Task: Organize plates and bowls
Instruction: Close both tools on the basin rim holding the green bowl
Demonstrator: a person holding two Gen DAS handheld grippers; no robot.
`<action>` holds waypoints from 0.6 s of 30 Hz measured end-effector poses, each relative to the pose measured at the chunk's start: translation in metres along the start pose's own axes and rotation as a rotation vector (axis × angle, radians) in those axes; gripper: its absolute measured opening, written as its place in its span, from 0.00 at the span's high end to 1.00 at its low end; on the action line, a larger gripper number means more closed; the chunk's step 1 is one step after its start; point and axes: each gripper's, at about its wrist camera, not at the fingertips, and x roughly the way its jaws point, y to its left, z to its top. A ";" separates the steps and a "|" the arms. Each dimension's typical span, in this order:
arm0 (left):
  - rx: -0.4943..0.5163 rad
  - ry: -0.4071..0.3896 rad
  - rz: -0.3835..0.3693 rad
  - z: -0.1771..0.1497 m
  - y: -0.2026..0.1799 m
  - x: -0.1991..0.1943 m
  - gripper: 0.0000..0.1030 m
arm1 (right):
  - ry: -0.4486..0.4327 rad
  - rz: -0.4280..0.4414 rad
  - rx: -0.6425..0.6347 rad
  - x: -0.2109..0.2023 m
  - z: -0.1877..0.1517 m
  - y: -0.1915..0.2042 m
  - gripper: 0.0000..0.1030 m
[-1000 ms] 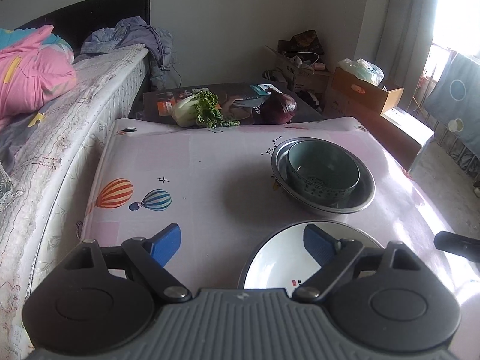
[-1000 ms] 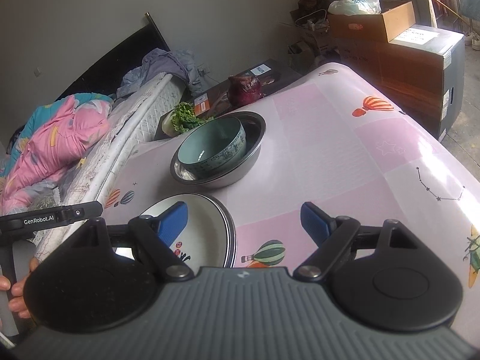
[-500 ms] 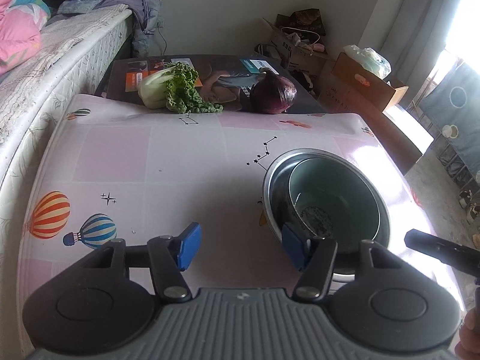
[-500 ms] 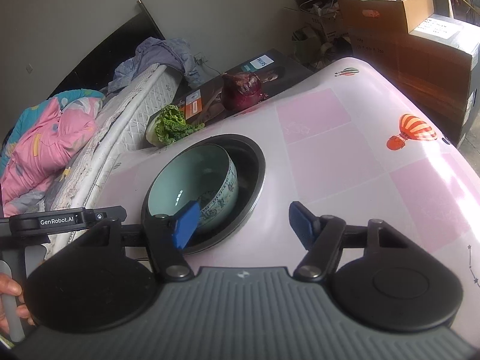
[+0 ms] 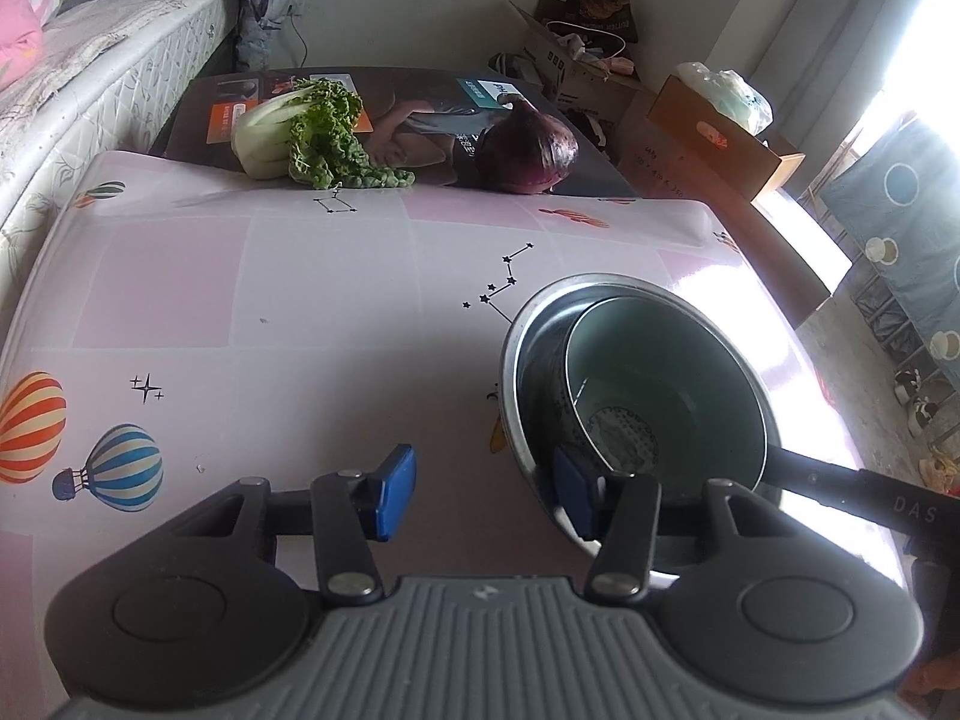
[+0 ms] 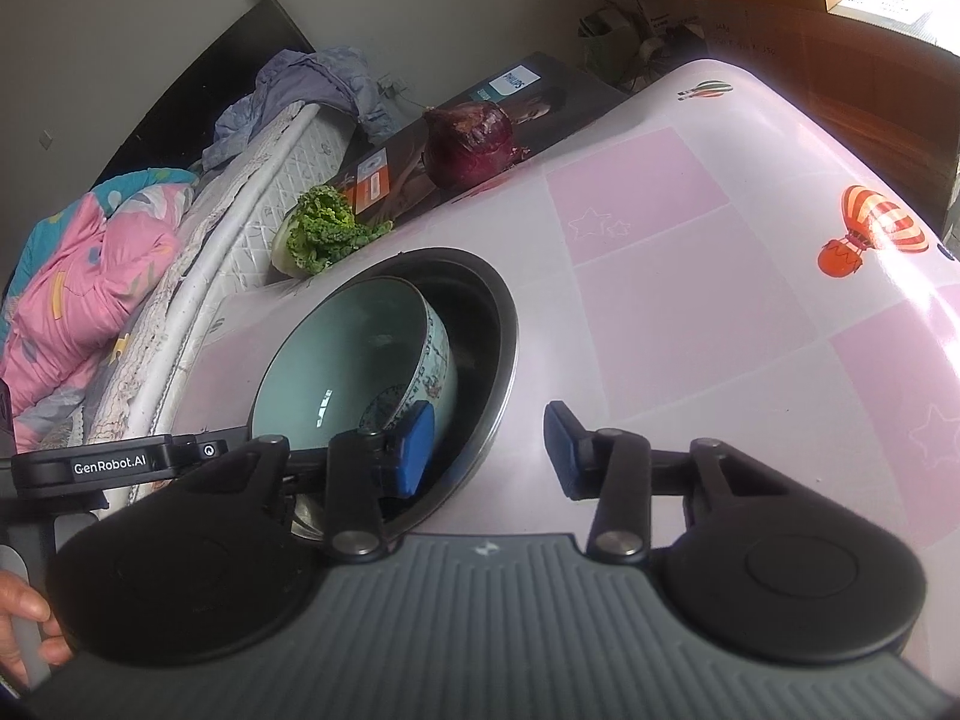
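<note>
Two grippers straddle opposite sides of one steel basin's rim, both with jaws closing. In the left wrist view, the left gripper (image 5: 483,495) fills the lower centre; one blue pad sits inside the steel basin (image 5: 534,372) at lower right, the other outside over the tablecloth (image 5: 300,300), so the rim lies between them, not yet pinched. In the right wrist view, the right gripper (image 6: 486,447) does likewise at lower centre: its inner pad hangs close beside the teal ceramic bowl (image 6: 336,372), though contact cannot be told. That bowl already leans nested inside the basin, so stacking seems partly done; lifting the pair away appears to remain. Farther off, at the top of the left view, a cabbage (image 5: 300,132) and a red onion (image 5: 528,153) lie untouched.
</note>
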 end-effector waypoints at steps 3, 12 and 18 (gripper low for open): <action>0.009 0.008 0.002 0.002 -0.002 0.004 0.53 | 0.016 -0.001 0.017 0.007 0.002 -0.004 0.65; 0.044 0.026 0.015 0.004 -0.010 0.015 0.60 | 0.048 0.038 0.087 0.025 0.006 -0.015 0.69; 0.063 0.033 0.029 0.004 -0.015 0.021 0.63 | 0.053 0.042 0.079 0.031 0.010 -0.016 0.72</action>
